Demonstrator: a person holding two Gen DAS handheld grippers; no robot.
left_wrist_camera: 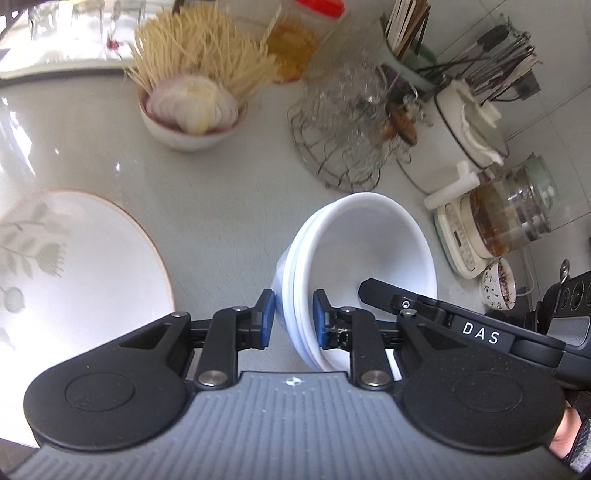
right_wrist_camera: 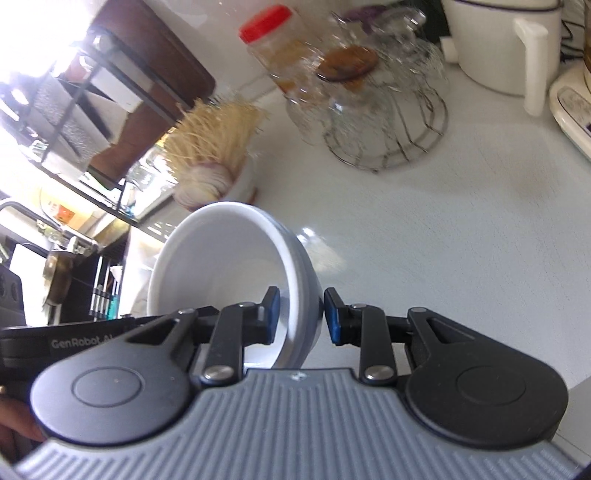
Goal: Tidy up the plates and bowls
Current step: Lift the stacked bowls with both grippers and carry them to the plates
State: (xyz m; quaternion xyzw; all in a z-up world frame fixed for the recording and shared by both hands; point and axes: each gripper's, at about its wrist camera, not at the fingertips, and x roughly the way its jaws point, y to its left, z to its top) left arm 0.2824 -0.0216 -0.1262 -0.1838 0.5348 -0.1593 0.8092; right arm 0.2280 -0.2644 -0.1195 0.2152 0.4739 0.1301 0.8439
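A stack of white bowls is held tilted above the pale countertop. My left gripper is shut on its near rim, one pad inside and one outside. The same stack shows in the right wrist view, where my right gripper is shut on the opposite rim. The right gripper's body shows at the right of the left wrist view. A large white plate with a leaf pattern and a brown rim lies on the counter at the left.
A bowl of noodles and sliced onion stands at the back. A wire rack of glasses, a red-capped jar, utensil holders, a white pot, a kettle and a small cup line the right.
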